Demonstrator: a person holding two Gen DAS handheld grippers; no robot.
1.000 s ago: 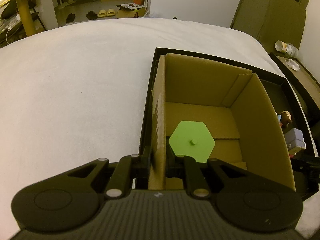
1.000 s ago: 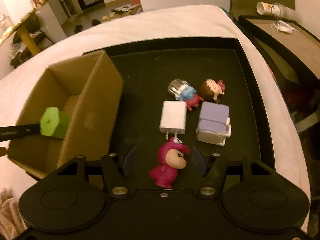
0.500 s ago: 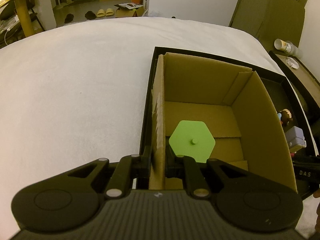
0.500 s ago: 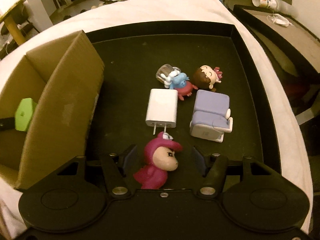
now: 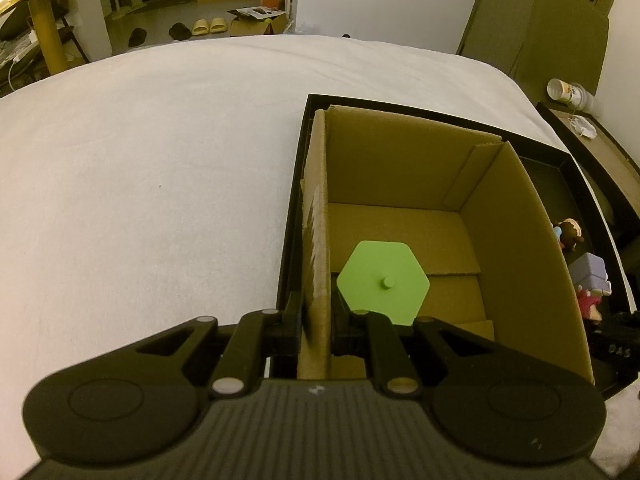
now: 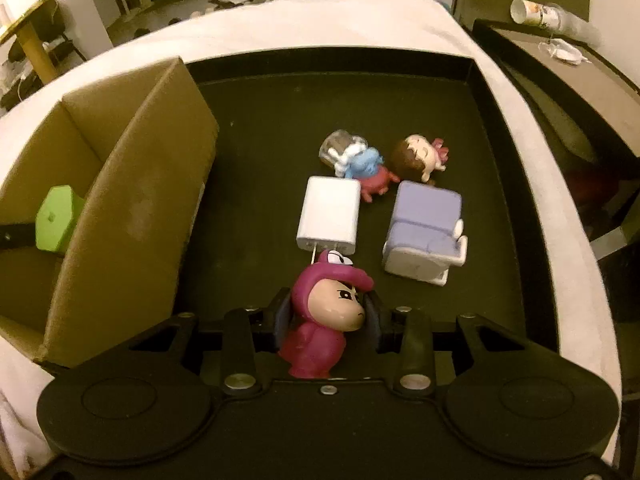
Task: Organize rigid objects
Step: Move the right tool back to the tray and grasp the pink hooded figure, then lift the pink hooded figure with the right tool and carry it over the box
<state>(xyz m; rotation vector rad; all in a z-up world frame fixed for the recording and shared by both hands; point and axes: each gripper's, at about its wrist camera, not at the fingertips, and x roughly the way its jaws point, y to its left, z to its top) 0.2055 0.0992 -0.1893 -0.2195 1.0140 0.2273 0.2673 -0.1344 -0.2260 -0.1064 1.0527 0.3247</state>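
Observation:
My right gripper is shut on a magenta hooded figurine at the near end of the black tray. A white charger, a lilac-and-white toy, a blue-and-red figurine and a brown-haired doll lie beyond it. My left gripper is shut on the left wall of the cardboard box. A green hexagonal piece sits inside the box; it also shows in the right wrist view.
The tray lies on a white bed. The cardboard box fills the tray's left side. A dark side table with a tipped paper cup stands at the right.
My right gripper has moved forward around the magenta figurine and closed on it. My left gripper has stayed clamped on the box wall.

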